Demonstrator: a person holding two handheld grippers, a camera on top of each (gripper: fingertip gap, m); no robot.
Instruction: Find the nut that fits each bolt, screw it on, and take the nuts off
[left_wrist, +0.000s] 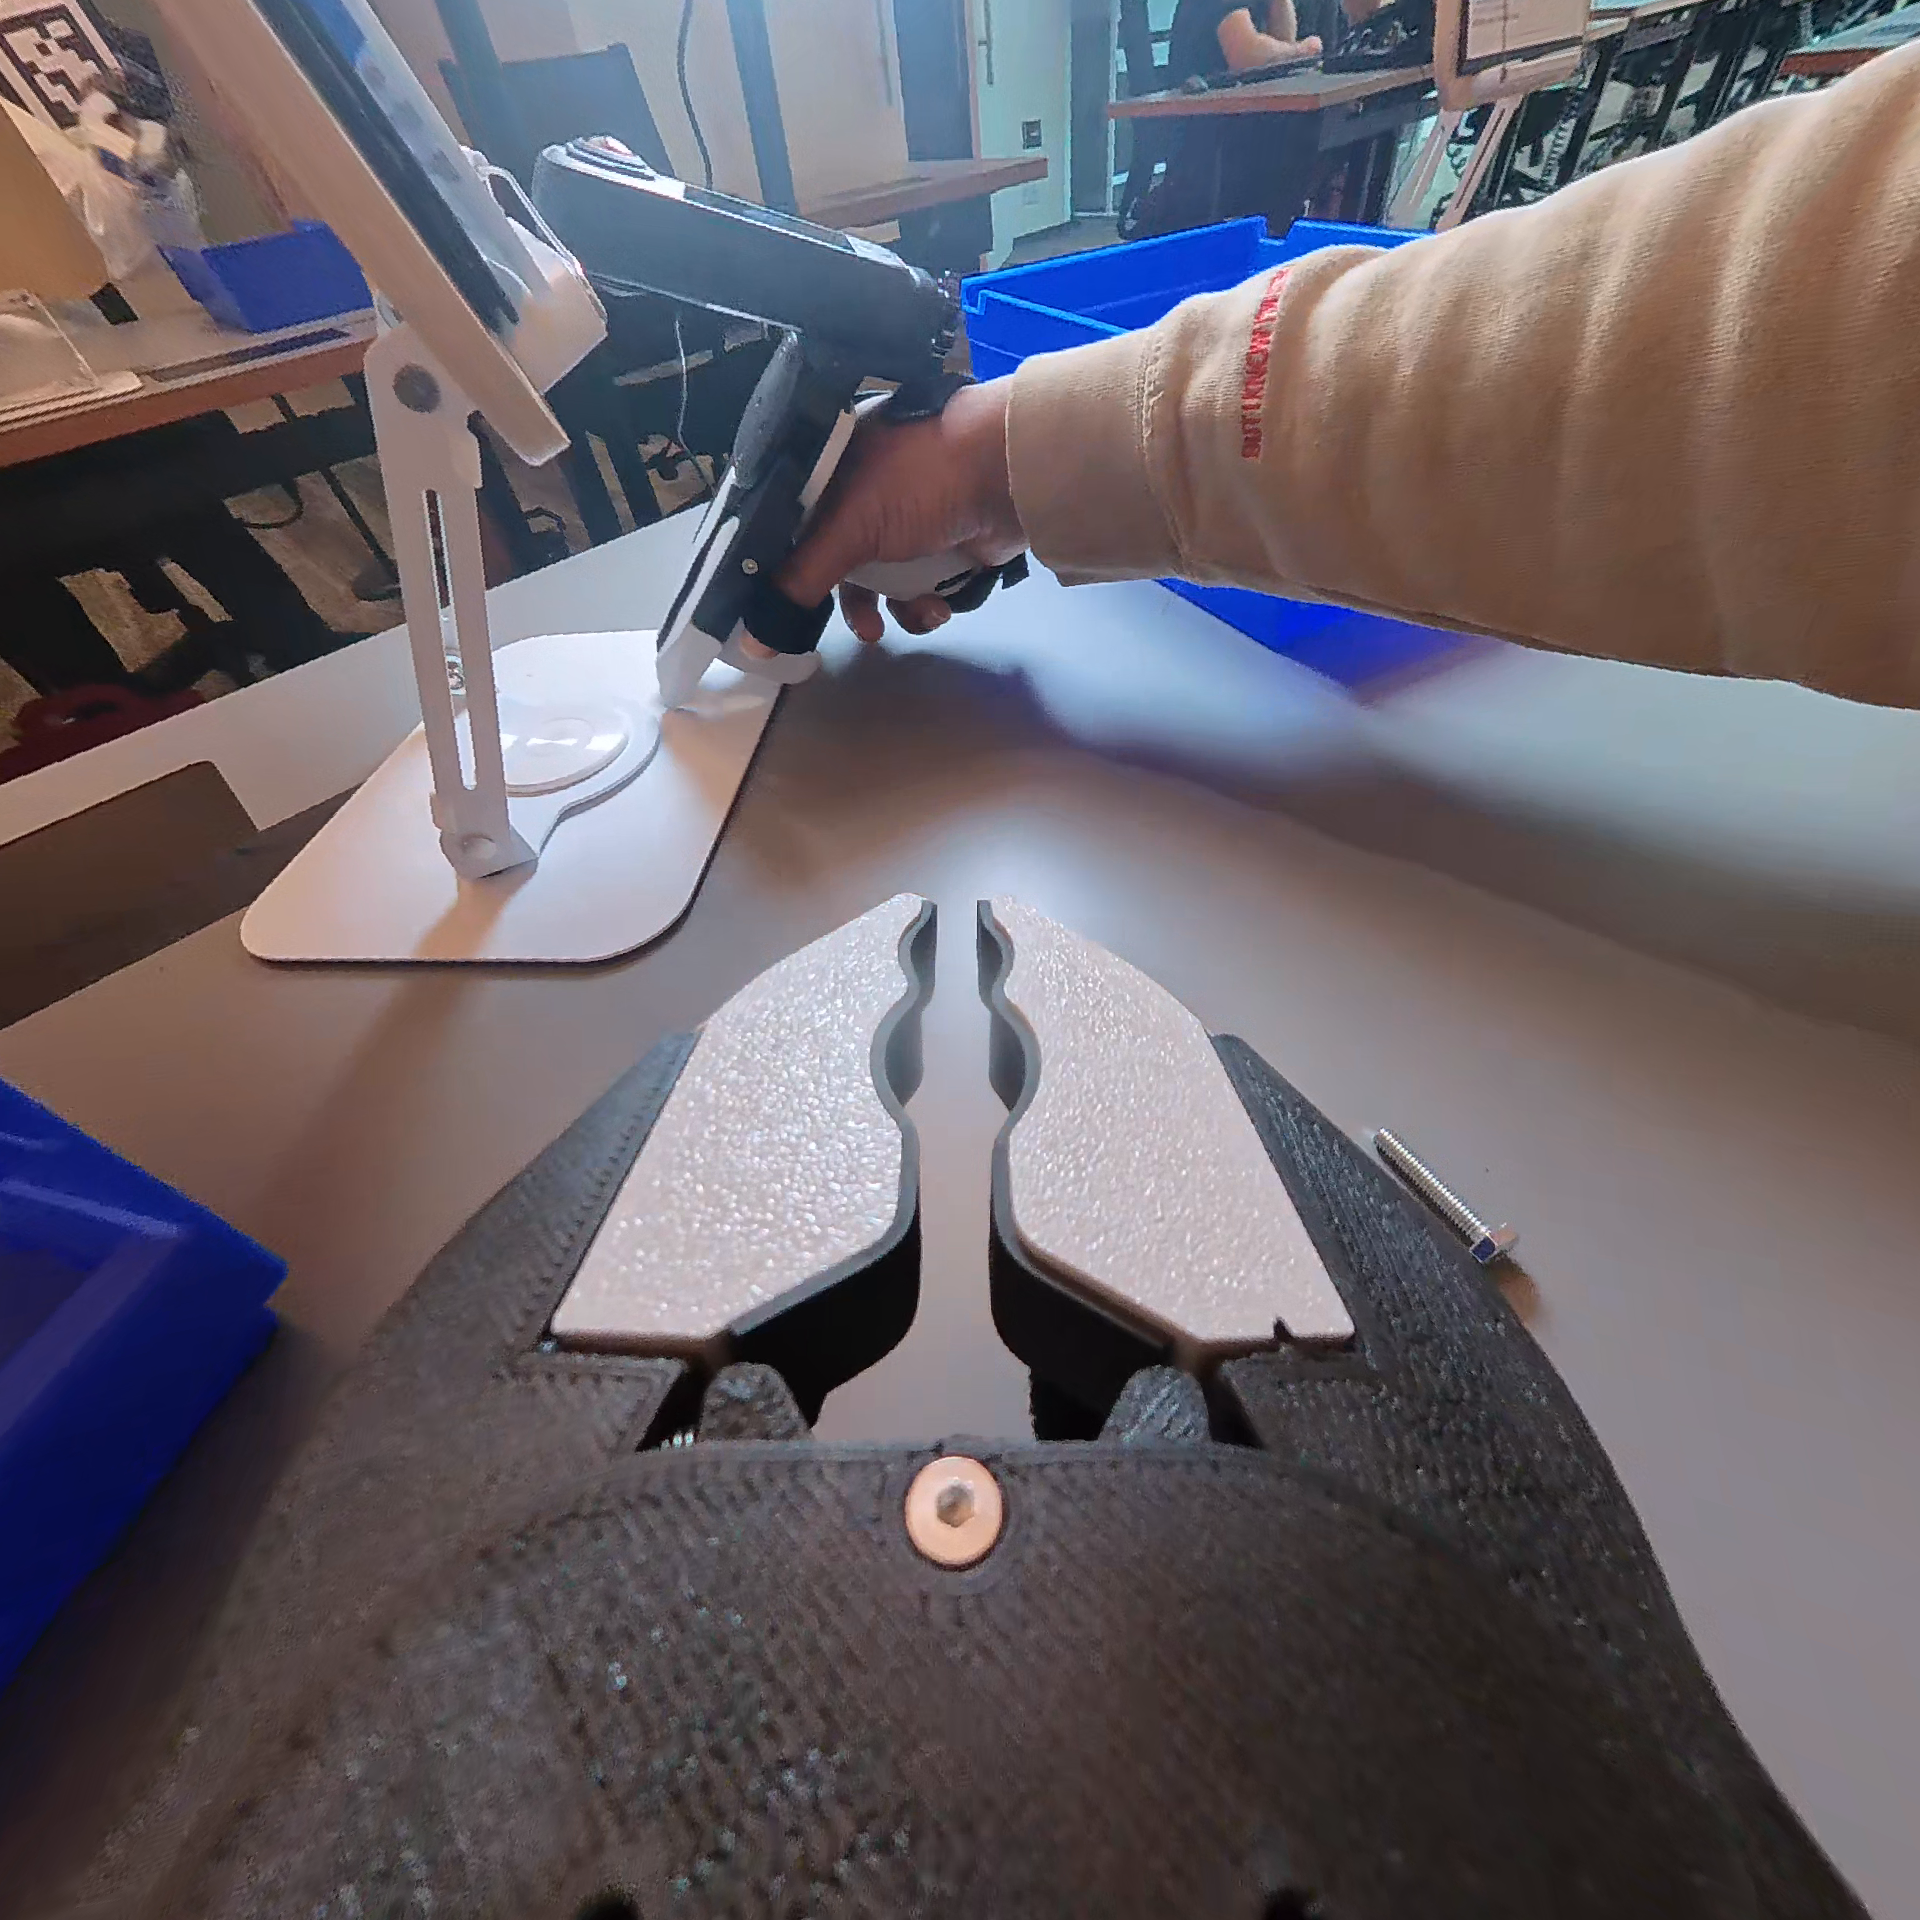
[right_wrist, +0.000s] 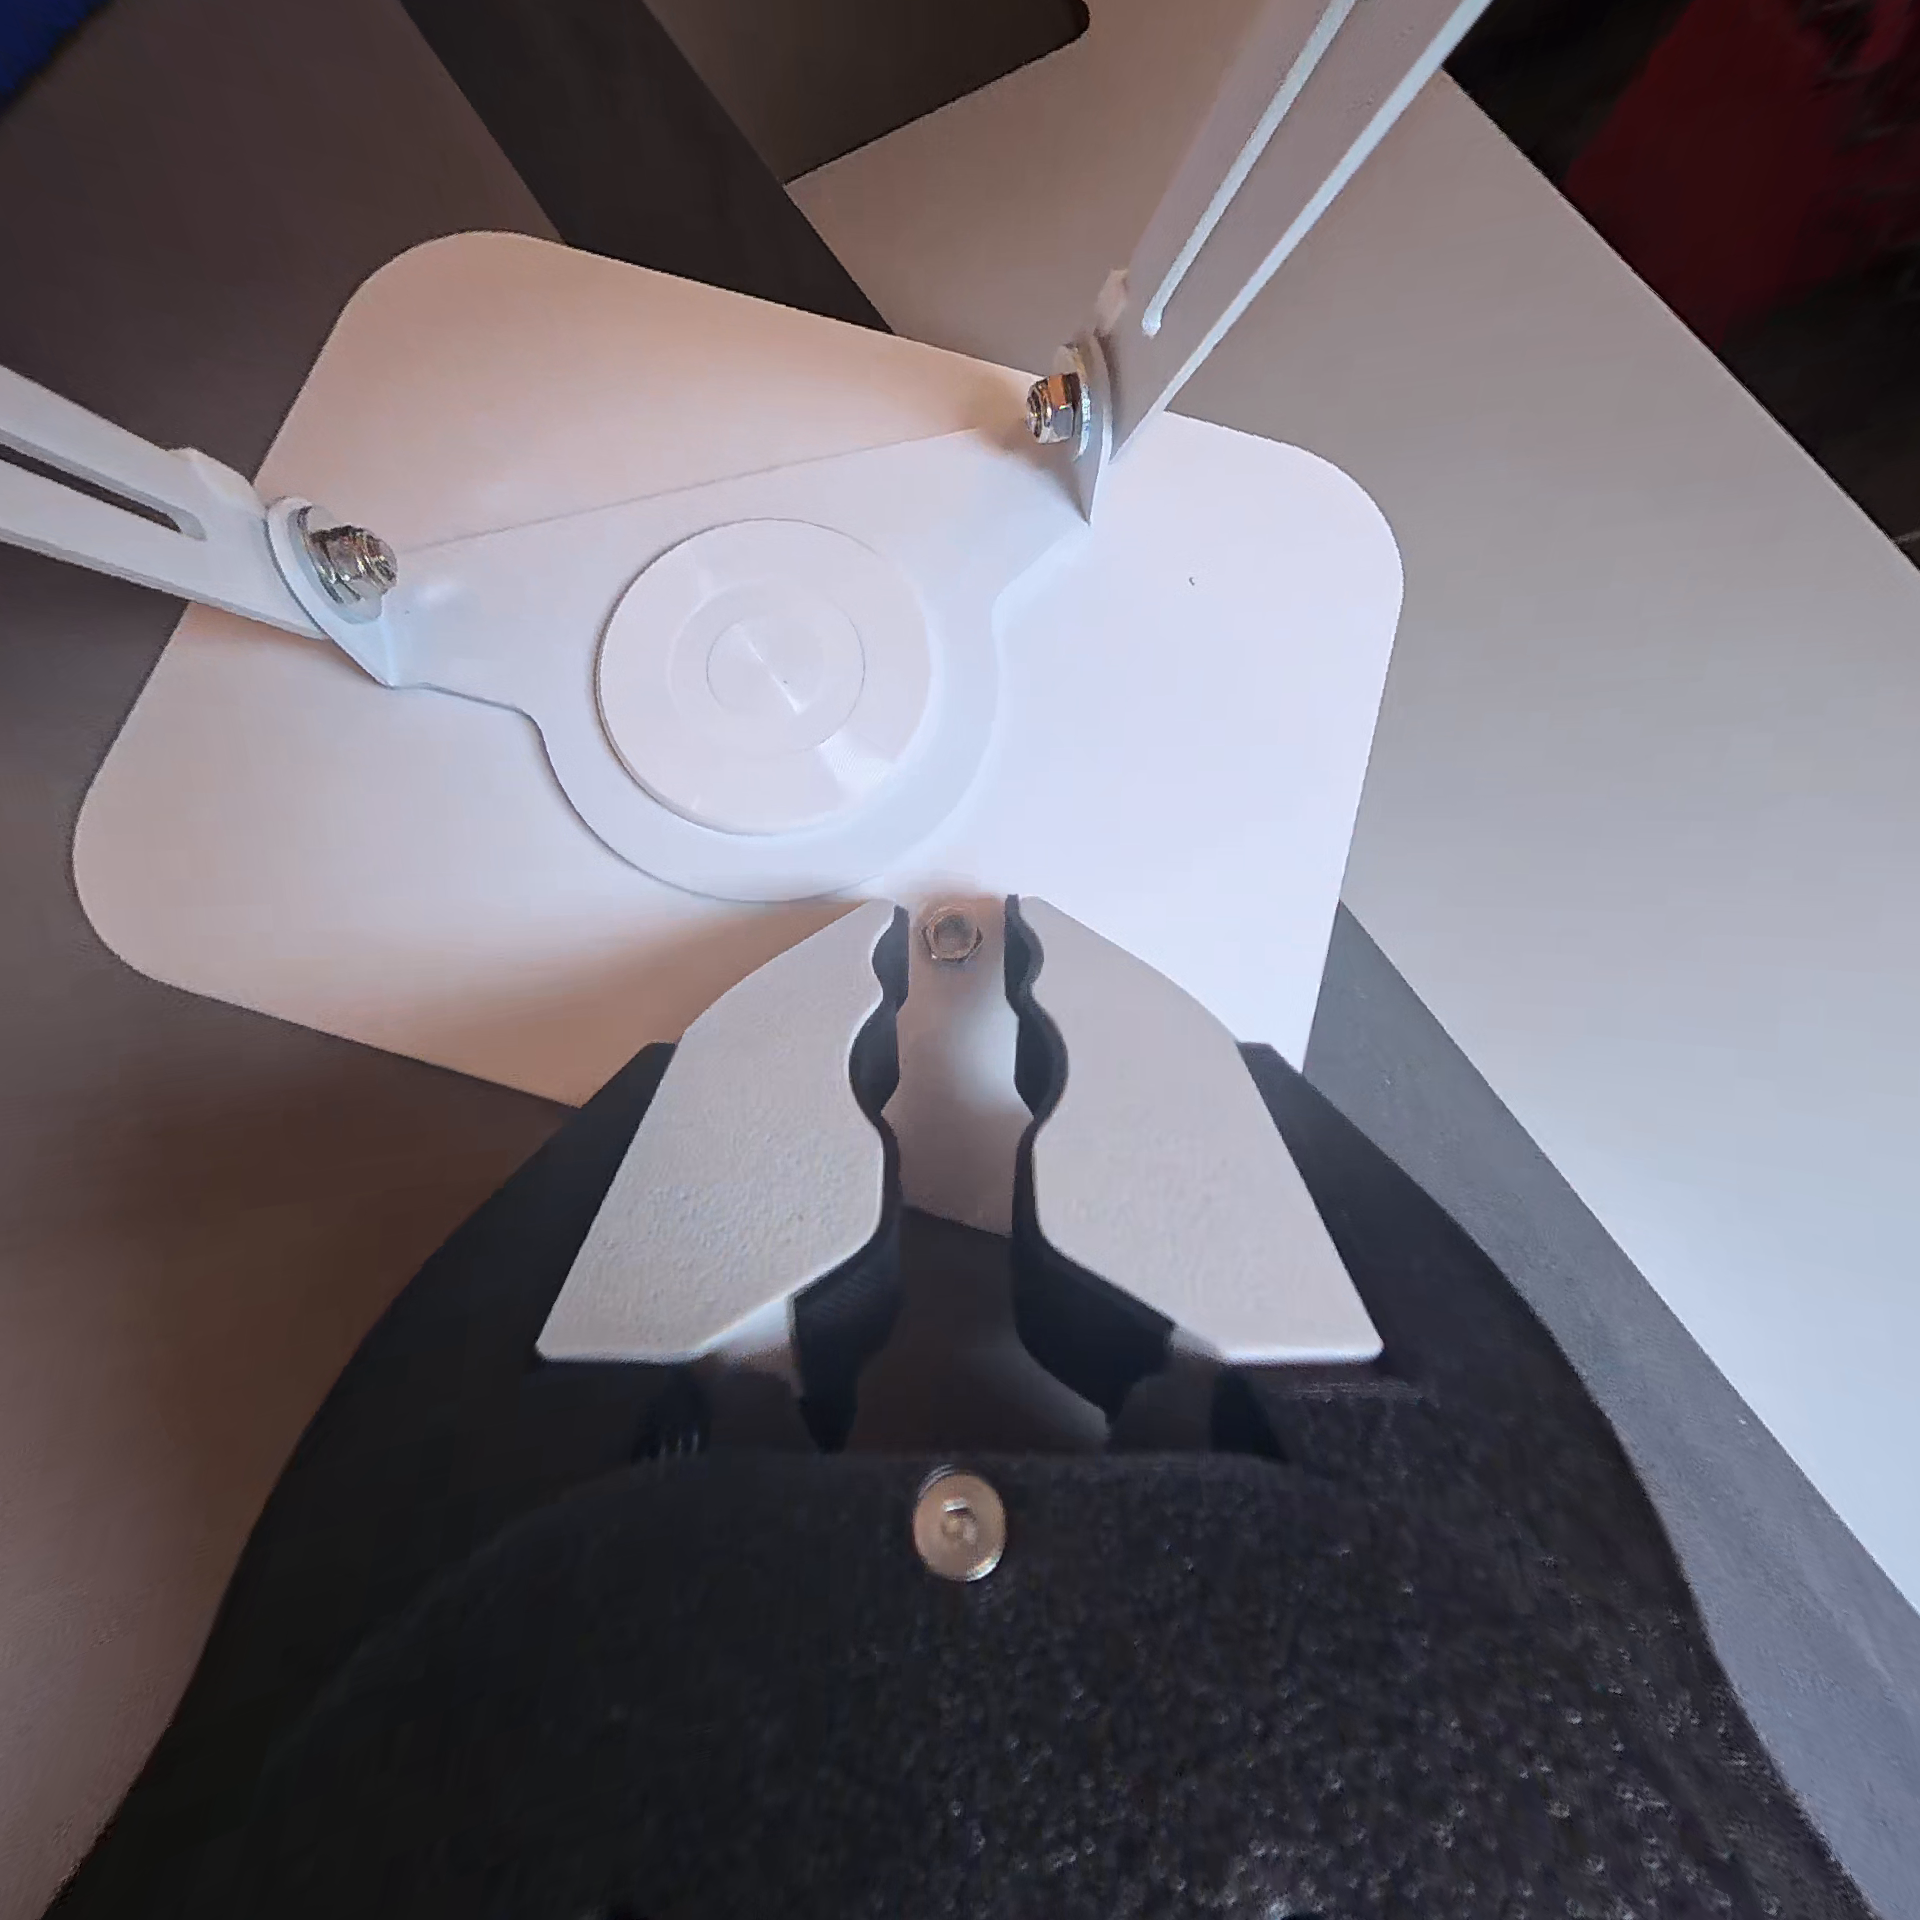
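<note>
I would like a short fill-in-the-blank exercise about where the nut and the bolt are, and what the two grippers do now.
1. The small hex nut lies on the white ____ of the stand.
2. The nut sits between the fingertips of the ____ gripper, whose jaws have not closed on it.
3. The bolt lies flat on the table, beside the ____ gripper.
4. The left gripper holds ____.

Missing words: base plate; right; left; nothing

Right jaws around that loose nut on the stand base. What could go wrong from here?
1. The nut lies flat between the right gripper tips, apparently ungripped; closing could squirt it away across the smooth white stand base.
2. The bolt lies loose right beside the left gripper; a nudge might roll it.
</note>
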